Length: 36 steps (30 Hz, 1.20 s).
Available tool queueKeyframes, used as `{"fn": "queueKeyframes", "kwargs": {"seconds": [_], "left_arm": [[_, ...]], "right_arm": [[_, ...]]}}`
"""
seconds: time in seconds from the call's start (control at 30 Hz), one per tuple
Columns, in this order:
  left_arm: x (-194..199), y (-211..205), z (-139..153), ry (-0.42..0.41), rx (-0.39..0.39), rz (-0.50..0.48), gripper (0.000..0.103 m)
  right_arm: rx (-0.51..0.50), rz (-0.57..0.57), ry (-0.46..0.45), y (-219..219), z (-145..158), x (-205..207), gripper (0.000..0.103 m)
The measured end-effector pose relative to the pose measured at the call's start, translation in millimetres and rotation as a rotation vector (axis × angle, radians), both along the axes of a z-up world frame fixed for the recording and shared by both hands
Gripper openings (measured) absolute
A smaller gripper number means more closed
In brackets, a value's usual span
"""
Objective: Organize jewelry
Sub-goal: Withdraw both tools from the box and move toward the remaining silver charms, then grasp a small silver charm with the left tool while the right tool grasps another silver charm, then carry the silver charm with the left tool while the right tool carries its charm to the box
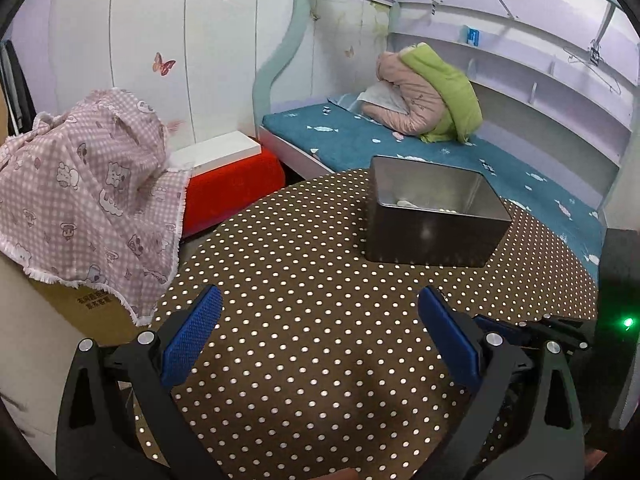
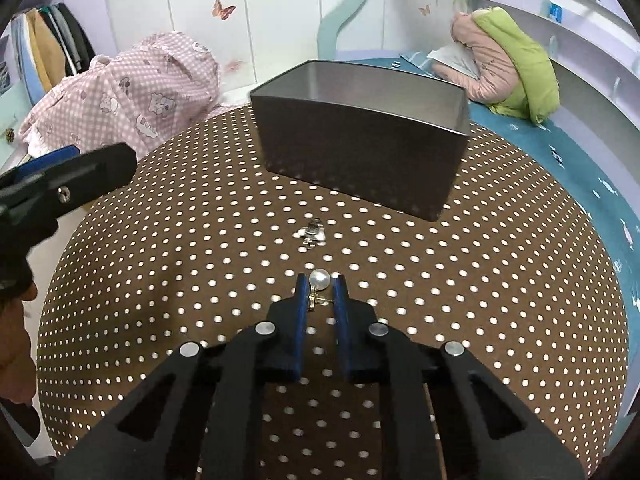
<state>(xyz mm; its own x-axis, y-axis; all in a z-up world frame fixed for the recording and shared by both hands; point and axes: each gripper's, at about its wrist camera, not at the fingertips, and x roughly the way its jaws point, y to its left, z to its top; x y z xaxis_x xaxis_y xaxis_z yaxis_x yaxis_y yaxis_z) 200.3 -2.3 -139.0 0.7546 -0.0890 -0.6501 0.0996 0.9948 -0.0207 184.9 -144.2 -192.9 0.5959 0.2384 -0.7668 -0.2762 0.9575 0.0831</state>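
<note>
A grey metal tin stands open on the brown polka-dot table. In the left wrist view the tin holds a few pale pieces at its bottom. My right gripper is shut on a pearl earring, its gold post pinched between the blue pads just above the cloth. A small silver piece of jewelry lies on the cloth between the earring and the tin. My left gripper is open and empty, hovering over the table short of the tin; it also shows at the left of the right wrist view.
A pink checked cloth covers a cardboard box left of the table. A red stool with a white box stands behind. A bed with a teal cover and pink and green jackets lies beyond the table.
</note>
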Motion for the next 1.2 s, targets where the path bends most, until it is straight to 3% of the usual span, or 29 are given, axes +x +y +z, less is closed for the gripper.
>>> {"fn": "queueKeyframes", "kwargs": {"seconds": [0.3, 0.77, 0.83, 0.87, 1.03, 1.2], "left_arm": [[24.6, -43.3, -17.5, 0.053, 0.023, -0.081, 0.098], [58.3, -98.5, -53.4, 0.178, 0.075, -0.160, 0.097], [61.6, -103.4, -59.3, 0.200, 0.080, -0.169, 0.087], [63.4, -105.8, -63.1, 0.218, 0.076, -0.176, 0.072], [59.5, -106.1, -64.8, 0.214, 0.063, -0.196, 0.059], [53.4, -102.6, -63.9, 0.219, 0.021, -0.240, 0.016]], "right_arm": [[0.029, -0.063, 0.006, -39.3, 3.0, 5.0, 0.012], [0.073, -0.092, -0.006, -64.3, 9.4, 10.3, 0.012], [0.080, -0.094, -0.005, -66.1, 10.1, 10.4, 0.012], [0.082, -0.094, -0.004, -66.3, 10.5, 10.6, 0.012], [0.089, -0.082, 0.011, -69.7, 7.6, 9.7, 0.012], [0.103, -0.074, 0.020, -67.7, 7.4, 8.5, 0.012]]}}
